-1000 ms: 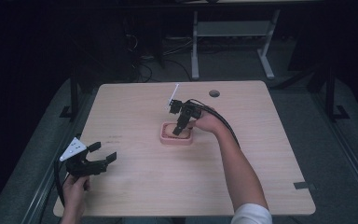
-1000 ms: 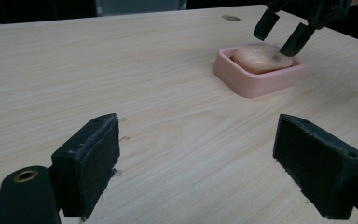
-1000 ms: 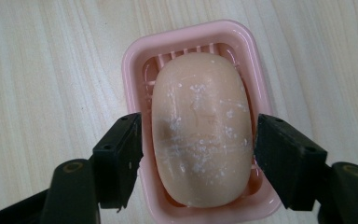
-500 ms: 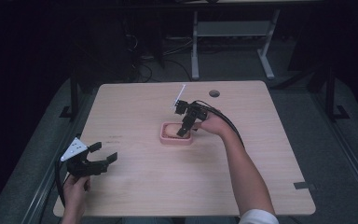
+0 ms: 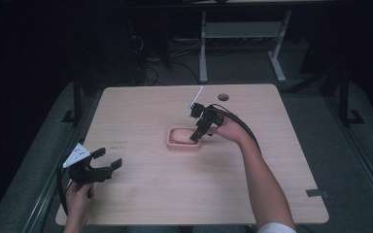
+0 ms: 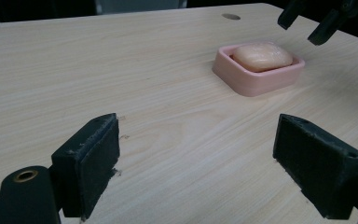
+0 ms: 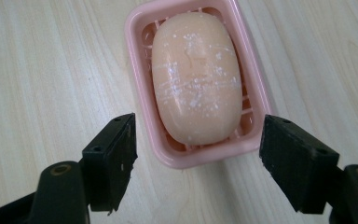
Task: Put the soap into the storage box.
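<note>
- Right gripper: I am holding it over the near end of the pink soap dish, pointing down at it. Its jaws are standing wide apart with nothing between them; in the right gripper view they are flanking the dish's near end, one off each long side, and touching neither the dish nor the soap.
- Soap: a pale peach oval bar is lying inside the dish, lengthwise away from my right jaws, its top flecked with white specks and fine scratches. It is sitting on the ribbed floor of the dish, slots showing along the sides.
- Soap dish, second entry: it is resting flat on the bench around mid-bench, directly beneath my right jaws and well ahead of my left jaws, off to their right in the left gripper view.
- Left gripper: I am holding it low at the near left corner of the bench, aiming across the wood toward the dish. Its jaws are gaping wide, empty, with bare bench showing between them.
- Right gripper as seen from the left: its two black tips are hanging just above the far edge of the dish.
- Bench hole: a small round dark opening is lying beyond my right jaws, near the far edge.
- Cables: a black cable is trailing from my right gripper back along my forearm.
</note>
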Demonstrator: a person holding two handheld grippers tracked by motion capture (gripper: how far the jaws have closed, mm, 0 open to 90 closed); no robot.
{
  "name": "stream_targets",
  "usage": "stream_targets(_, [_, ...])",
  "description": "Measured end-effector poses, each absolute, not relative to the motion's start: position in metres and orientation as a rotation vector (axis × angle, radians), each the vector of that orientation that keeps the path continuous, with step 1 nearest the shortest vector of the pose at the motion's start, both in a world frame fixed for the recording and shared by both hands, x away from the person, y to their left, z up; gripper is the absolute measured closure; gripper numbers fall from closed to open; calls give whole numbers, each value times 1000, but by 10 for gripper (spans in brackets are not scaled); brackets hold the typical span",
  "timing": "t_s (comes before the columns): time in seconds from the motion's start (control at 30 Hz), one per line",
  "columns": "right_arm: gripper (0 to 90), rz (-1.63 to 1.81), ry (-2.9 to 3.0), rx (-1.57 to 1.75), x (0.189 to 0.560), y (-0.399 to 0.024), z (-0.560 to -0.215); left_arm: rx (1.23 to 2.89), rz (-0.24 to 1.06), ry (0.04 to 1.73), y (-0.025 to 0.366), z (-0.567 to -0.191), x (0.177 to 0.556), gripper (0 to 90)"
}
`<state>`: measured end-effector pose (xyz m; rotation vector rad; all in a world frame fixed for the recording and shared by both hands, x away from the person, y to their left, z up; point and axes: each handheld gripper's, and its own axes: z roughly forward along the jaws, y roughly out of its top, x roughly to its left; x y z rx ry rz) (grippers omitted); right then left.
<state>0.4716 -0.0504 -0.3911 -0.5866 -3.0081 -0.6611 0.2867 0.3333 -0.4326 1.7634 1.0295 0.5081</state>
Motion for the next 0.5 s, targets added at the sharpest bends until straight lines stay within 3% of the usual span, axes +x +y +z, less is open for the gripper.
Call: stream_targets(0.5, [264,-684,-2997,-655,460,-79,-387,1771,508,1030,332,-433,287,143])
